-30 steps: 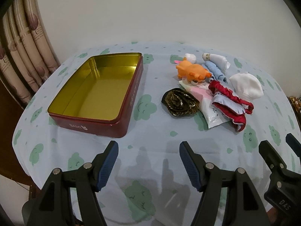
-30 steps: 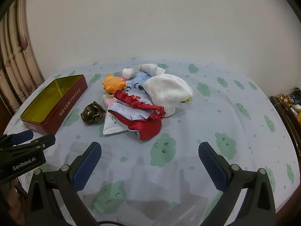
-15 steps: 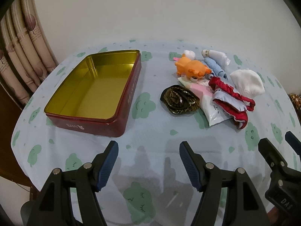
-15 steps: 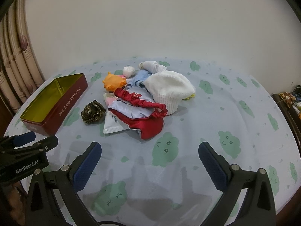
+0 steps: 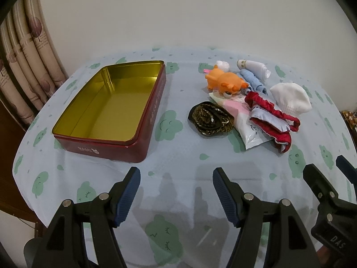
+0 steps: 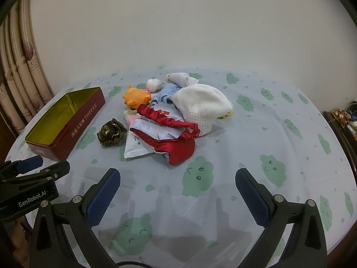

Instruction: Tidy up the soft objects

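Meanwhile, both left tongs [image 5: 176,188] and right tongs [image 6: 177,191] hover agape (holding nothing) above the cloud-print table [image 6: 256,134], near the red rectangular metal tin [image 5: 125,134] and red satin scrunchie [image 6: 171,126].

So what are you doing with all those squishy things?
Tidying them. Nothing is picked up yet: the left hand-held gripper and right hand-held gripper both hover open above the tablecloth. The orange plush toy, white knit hat and red scrunchie sit piled beside the empty red tin.
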The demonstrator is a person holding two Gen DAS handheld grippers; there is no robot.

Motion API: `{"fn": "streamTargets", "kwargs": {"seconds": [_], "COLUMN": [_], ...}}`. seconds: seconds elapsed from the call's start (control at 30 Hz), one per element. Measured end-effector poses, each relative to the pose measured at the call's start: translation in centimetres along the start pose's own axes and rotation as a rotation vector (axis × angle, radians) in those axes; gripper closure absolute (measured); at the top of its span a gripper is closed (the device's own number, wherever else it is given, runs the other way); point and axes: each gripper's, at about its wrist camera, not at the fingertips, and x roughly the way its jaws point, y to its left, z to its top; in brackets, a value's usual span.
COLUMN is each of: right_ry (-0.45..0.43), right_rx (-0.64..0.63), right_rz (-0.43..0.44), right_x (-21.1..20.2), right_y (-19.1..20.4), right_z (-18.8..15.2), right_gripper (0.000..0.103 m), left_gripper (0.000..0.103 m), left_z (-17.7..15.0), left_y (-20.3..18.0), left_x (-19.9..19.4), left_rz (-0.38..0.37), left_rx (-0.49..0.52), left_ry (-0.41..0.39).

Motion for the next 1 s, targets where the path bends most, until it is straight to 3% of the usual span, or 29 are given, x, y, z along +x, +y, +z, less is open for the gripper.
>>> {"fn": "streamTargets", "kwargs": {"seconds": [1.0], "right_ry": [-0.021], "right_rx": [0.045], "right_rz": [0.002], "right_x": [-0.5], "right_y": [-1.4], "right_z": [0.9], "right_gripper": [0.000], "left_gripper": [0.034], "left_z": [0.3], "left_y": [0.1], "left_x": [0.3], "left_rz": [-0.007], "left_rx": [0.004], "left_ry": [0.013]}}
